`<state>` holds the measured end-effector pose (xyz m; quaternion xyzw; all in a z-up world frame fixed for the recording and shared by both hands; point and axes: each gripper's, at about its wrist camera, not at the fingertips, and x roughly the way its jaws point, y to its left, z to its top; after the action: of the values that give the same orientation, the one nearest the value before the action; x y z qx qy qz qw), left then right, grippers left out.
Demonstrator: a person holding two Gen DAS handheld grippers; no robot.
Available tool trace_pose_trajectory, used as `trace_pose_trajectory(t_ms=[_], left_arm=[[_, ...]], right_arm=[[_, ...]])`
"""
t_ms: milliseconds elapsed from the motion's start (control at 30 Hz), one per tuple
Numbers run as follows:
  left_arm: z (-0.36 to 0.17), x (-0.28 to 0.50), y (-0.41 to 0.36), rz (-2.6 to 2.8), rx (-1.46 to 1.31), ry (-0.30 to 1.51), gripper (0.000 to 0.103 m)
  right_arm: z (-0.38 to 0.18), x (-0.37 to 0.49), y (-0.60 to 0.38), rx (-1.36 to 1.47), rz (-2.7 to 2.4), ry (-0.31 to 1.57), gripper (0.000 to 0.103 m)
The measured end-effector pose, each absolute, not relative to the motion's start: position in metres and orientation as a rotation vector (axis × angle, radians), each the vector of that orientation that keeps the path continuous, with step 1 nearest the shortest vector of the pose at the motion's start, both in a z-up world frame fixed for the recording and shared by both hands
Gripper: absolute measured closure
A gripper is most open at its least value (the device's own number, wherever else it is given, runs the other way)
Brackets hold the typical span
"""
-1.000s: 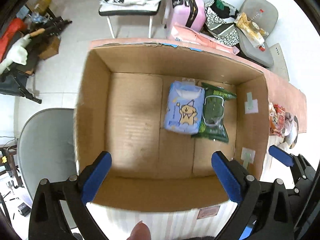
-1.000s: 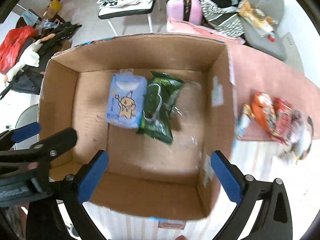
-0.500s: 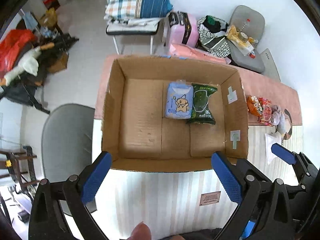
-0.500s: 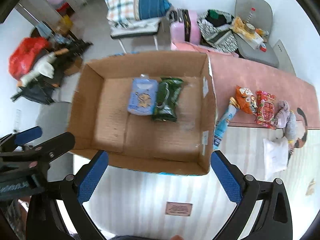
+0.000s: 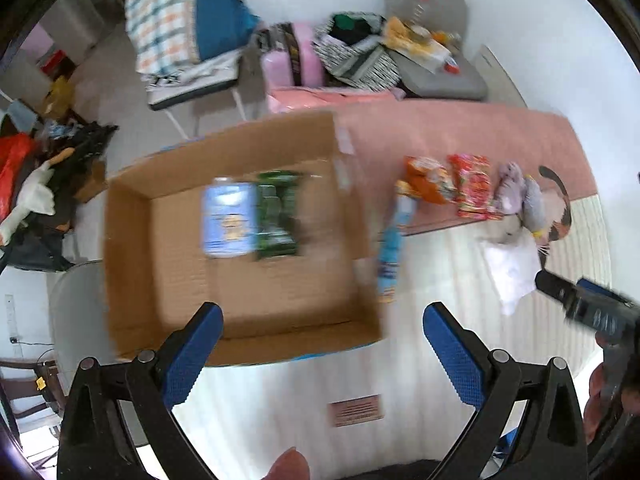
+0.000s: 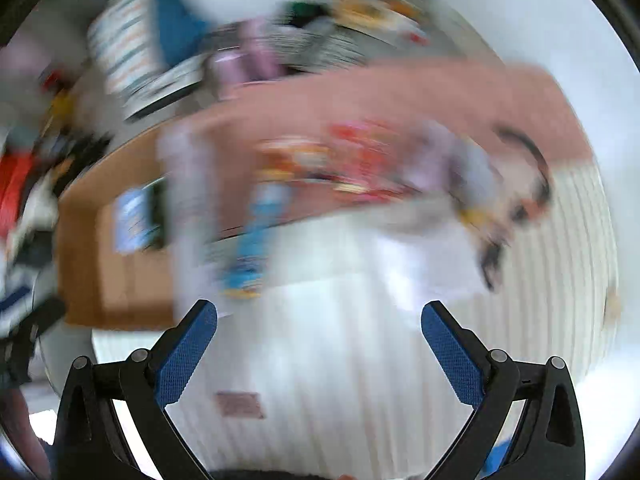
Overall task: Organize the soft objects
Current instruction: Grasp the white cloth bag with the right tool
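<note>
On the far left of the left wrist view, a clutter of dark gear and a red bag (image 5: 14, 164) lies on the pale floor, with a grey chair seat (image 5: 74, 312) tucked just beside the table edge; behind it a chair holds a folded plaid blanket (image 5: 168, 28), then a pink suitcase (image 5: 294, 60) and a grey cushioned seat (image 5: 436, 60) piled with oddments stand against the white wall; the table wears a white ribbed cloth (image 5: 304, 392) near the camera and a pink cloth (image 5: 460, 132) farther back; an open cardboard box (image 5: 132, 248) rests on it, holding a blue wipes pack (image 5: 228, 220) touching a green packet (image 5: 278, 216) on the floor of the box; just right of the box lies a long blue tube-shaped pack (image 5: 392, 248), then an orange snack bag (image 5: 428, 180), a red snack bag (image 5: 474, 184) and a grey plush toy (image 5: 520, 196) in a row along the pink cloth's edge, with a white pouch (image 5: 510, 268) near them; the left gripper (image 5: 322, 340) hangs above the table with jaws spread wide and empty; the right gripper (image 6: 318, 340), in a heavily blurred view, likewise has its jaws spread, nothing between them.
</note>
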<state>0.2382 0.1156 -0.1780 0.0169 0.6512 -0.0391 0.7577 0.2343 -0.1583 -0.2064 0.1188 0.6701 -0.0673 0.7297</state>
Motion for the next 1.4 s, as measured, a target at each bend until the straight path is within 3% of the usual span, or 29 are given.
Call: trace_pose_trajectory(t_ms=[167,500,600,733,867,1100,1300,1400], left_arm=[[-0.217,0.262,0.053,-0.092,0.08,1.497,0.0],[-0.275,0.3,0.02,-0.025,0.111,1.611,0.0],[-0.29,0.313,0.022,-0.018,0.115,1.642,0.0],[-0.313,0.325,0.02,0.0,0.152,1.676,0.001],[-0.325,0.34,0.022,0.015,0.13,1.714,0.0],[-0.293,0.352,0.03,-0.006,0.039,1.727,0.001],[-0.263,0.354,0.019,-0.041,-0.037,1.663,0.001],[-0.279,0.382,-0.003,-0.093,-0.109,1.683,0.001]], right_arm=[[-0.263,0.239,-0.259,0.48,-0.339,1.558,0.0],[-0.365,0.25,-0.299,0.903,-0.489,1.678,0.0],[-0.375,0.26,-0.287,0.775,-0.363,1.719,0.0],[-0.363,0.27,-0.259,0.368,-0.129,1.775,0.007],[-0.348,0.268,-0.241,0.03,-0.064,1.774,0.007],[-0.337,0.264,-0.265,0.278,-0.083,1.755,0.007],[-0.349,0.265,-0.276,0.289,-0.114,1.761,0.007],[-0.358,0.266,-0.28,0.294,-0.136,1.759,0.007]])
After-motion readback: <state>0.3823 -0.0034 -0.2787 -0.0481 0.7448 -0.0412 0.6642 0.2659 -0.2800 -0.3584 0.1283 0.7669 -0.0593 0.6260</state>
